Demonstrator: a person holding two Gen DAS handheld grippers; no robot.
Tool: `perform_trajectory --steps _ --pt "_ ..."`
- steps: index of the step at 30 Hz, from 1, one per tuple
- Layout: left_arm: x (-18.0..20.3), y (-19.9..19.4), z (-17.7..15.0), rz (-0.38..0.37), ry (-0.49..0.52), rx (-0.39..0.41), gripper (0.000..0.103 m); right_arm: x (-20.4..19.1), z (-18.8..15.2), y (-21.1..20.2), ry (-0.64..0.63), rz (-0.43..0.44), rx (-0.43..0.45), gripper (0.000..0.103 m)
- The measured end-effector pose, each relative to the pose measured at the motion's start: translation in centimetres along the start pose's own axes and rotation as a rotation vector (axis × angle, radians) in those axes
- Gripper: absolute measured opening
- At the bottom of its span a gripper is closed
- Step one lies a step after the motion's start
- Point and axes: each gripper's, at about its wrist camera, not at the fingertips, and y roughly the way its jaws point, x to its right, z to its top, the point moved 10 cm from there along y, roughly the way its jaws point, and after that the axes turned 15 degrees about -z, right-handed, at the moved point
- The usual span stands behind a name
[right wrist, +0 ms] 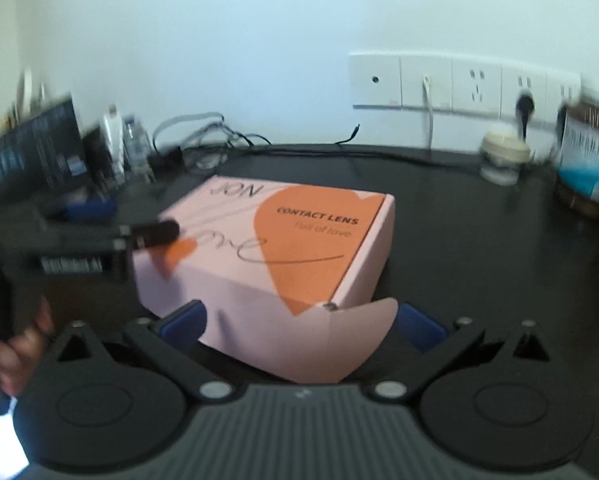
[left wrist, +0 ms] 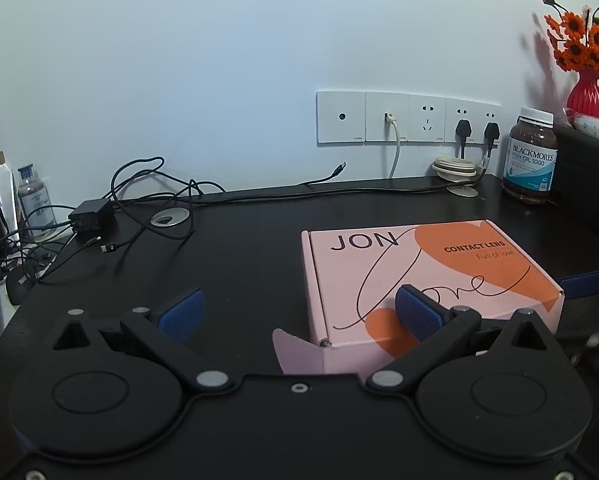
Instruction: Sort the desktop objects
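A pink and orange box point(left wrist: 427, 268) marked "CONTACT LENS" lies flat on the black desk point(left wrist: 251, 248), a loose flap sticking out at its near corner. My left gripper point(left wrist: 299, 312) is open; its right finger point(left wrist: 417, 312) hangs over the box's near edge and its left finger is over bare desk. In the blurred right wrist view, my right gripper point(right wrist: 301, 320) is open and straddles the near corner of the box point(right wrist: 299, 240), one finger on each side. The left gripper point(right wrist: 147, 236), held by a hand point(right wrist: 15, 344), reaches over the box's left side.
A brown fish oil bottle point(left wrist: 531, 156) and a red vase of orange flowers point(left wrist: 585, 92) stand at the back right. Wall sockets point(left wrist: 407, 118) carry plugged cables. A black adapter with tangled cables point(left wrist: 91, 214) and bottles point(left wrist: 35, 196) crowd the back left. Stacked cream lids point(left wrist: 455, 166) sit near the sockets.
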Motion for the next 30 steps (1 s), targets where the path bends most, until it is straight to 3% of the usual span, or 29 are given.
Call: perform_trajectory --steps 3,7,14,24,30 --pt "0.1 -0.1 -0.1 0.009 -0.002 0.007 0.103 -0.7 -0.1 0.0 -0.054 -0.018 0.006 0.102" --pt "0.2 -0.2 0.0 0.016 -0.002 0.005 0.103 -0.3 0.0 1.2 -0.023 -0.032 -0.005 0.102" --pt "-0.1 -0.1 0.0 -0.017 -0.024 -0.001 0.103 0.9 -0.2 2.7 0.132 0.073 -0.070 0.102" --pt "1.5 -2.4 -0.5 -0.028 0.090 0.026 0.103 1.4 0.4 3.8 0.174 0.066 -0.092 0.102" --pt "2.6 -2.6 -1.8 -0.076 0.139 -0.043 0.103 1.2 0.4 4.2 0.186 0.074 -0.095 0.102"
